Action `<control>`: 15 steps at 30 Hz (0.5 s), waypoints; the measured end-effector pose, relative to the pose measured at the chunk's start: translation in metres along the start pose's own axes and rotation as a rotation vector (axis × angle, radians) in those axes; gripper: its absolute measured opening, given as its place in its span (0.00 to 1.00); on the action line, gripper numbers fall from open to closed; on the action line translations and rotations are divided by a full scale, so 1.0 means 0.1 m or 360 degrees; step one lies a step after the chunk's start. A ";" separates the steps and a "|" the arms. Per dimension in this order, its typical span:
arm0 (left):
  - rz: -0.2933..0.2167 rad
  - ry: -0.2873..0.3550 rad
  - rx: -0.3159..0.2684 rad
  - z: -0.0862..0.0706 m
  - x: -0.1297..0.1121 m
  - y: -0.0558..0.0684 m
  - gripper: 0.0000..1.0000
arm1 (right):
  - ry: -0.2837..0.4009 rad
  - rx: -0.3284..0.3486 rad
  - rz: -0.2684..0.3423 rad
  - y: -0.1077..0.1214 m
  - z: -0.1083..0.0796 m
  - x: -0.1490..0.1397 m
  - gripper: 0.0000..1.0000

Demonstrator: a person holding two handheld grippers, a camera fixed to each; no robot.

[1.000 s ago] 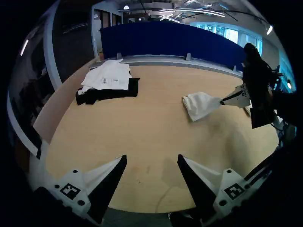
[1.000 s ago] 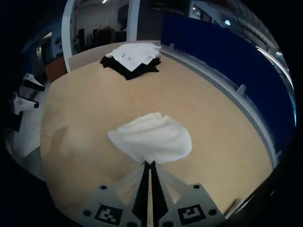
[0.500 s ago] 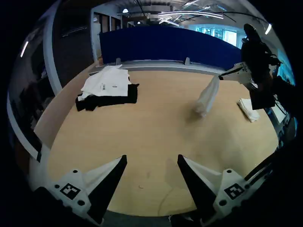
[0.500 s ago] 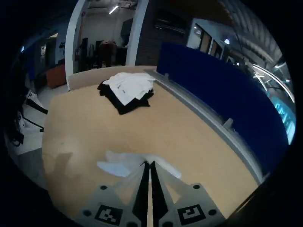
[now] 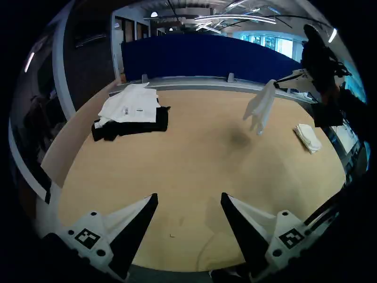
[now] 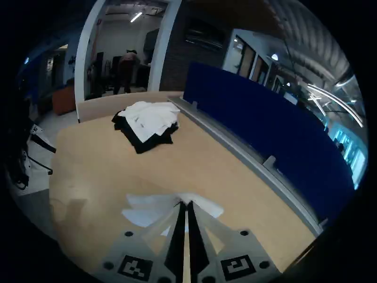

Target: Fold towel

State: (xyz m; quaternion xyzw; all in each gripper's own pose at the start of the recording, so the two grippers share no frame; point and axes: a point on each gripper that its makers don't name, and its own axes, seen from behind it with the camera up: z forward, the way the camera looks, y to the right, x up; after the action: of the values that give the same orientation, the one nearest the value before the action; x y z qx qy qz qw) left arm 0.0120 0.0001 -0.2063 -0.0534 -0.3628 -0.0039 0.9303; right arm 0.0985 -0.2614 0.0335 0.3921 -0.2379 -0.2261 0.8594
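A white towel (image 5: 260, 105) hangs in the air above the wooden table (image 5: 198, 146), pinched at its top by my right gripper (image 5: 278, 82), which a person's hand holds at the far right. In the right gripper view the same towel (image 6: 155, 211) droops below my right gripper (image 6: 184, 205), whose fingers are shut on its edge. My left gripper (image 5: 188, 200) is open over the near part of the table, holding nothing. The left gripper also appears at the left edge of the right gripper view (image 6: 33, 141).
A pile of white and black clothes (image 5: 132, 109) lies at the far left of the table, seen too in the right gripper view (image 6: 147, 123). A folded white towel (image 5: 307, 137) rests near the right edge. A blue partition (image 5: 207, 54) runs along the far side.
My right gripper has lifted the towel off the table and raised it until it hangs free. The left gripper has stayed where it was.
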 end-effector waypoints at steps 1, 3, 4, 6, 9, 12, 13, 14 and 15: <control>0.0002 0.0000 -0.0001 0.00 0.01 0.00 1.00 | 0.0000 -0.0005 0.0002 0.02 -0.01 0.00 0.03; 0.0005 0.0000 -0.0002 0.01 0.02 0.01 1.00 | 0.0000 -0.0017 0.0006 0.08 -0.04 -0.01 0.03; 0.0008 -0.0001 -0.0003 0.01 0.02 0.01 1.00 | -0.0001 -0.0023 0.0008 0.11 -0.05 -0.02 0.03; 0.0012 -0.0002 -0.0006 0.02 0.03 0.02 1.00 | -0.0003 -0.0036 0.0011 0.17 -0.09 -0.03 0.04; 0.0018 -0.0004 -0.0010 0.03 0.03 0.03 1.00 | -0.0010 -0.0059 0.0017 0.27 -0.15 -0.07 0.03; 0.0022 -0.0007 -0.0015 0.05 0.03 0.05 1.00 | -0.0022 -0.0081 0.0028 0.38 -0.20 -0.14 0.03; 0.0023 -0.0008 -0.0017 0.06 0.03 0.06 1.00 | -0.0025 -0.0090 0.0032 0.42 -0.22 -0.16 0.03; 0.0025 -0.0009 -0.0018 0.07 0.03 0.06 1.00 | -0.0029 -0.0099 0.0037 0.46 -0.24 -0.18 0.03; 0.0028 -0.0011 -0.0020 0.08 0.03 0.07 1.00 | -0.0033 -0.0109 0.0042 0.50 -0.26 -0.20 0.03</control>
State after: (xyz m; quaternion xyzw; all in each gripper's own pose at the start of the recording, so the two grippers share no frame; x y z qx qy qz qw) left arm 0.0092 0.0078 -0.1994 -0.0625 -0.3654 0.0021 0.9287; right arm 0.1081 -0.2053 0.0528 0.3571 -0.2440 -0.2266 0.8727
